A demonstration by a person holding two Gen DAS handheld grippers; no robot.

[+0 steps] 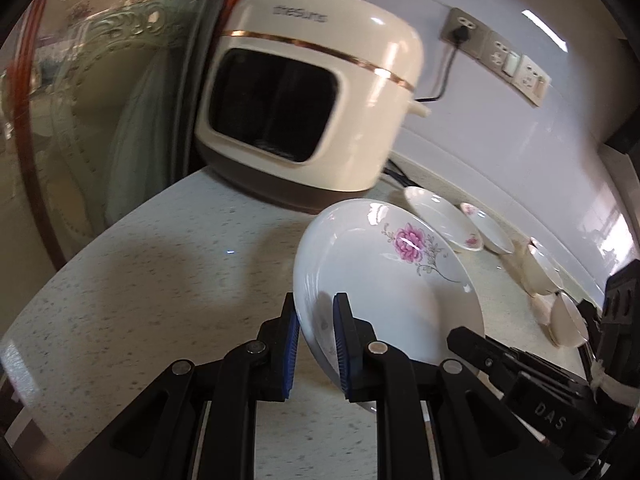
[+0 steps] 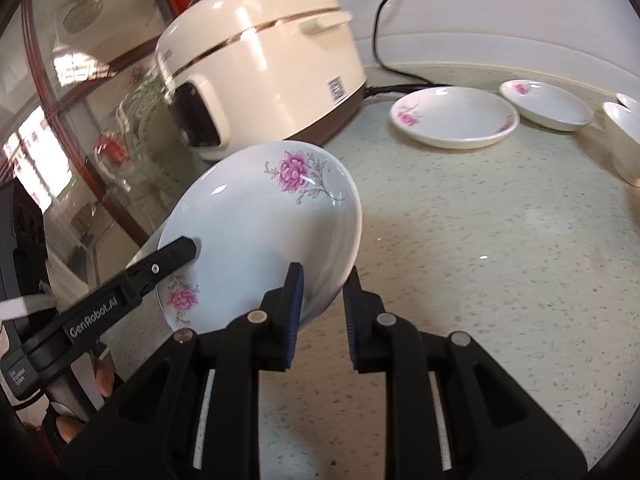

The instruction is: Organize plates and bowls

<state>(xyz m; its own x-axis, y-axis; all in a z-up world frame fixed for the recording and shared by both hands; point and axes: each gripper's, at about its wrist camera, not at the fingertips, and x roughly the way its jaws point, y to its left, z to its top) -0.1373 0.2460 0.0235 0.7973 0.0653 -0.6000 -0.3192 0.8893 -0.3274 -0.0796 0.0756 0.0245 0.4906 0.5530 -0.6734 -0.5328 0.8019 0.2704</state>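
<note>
Plates: one [image 1: 384,276] gripped by both fingers, two [image 2: 454,120] resting; perhaps two bowls [image 2: 624,140].

plates [image 2: 454,122] right of cooker [image 2: 264,68] | both on counter [image 2: 500,280]

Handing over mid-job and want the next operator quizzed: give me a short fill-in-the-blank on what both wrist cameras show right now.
1. Both the left gripper and the right gripper are clamped on the rim of the same flowered ____.
2. The flower printed on the held plate is ____ in colour.
3. On the counter, ____ more flowered plates lie flat, the nearer plate and the farther plate.
4. The rice cooker stands ____ on the counter with its lid closed.

Missing words: plate; pink; two; upright
</note>
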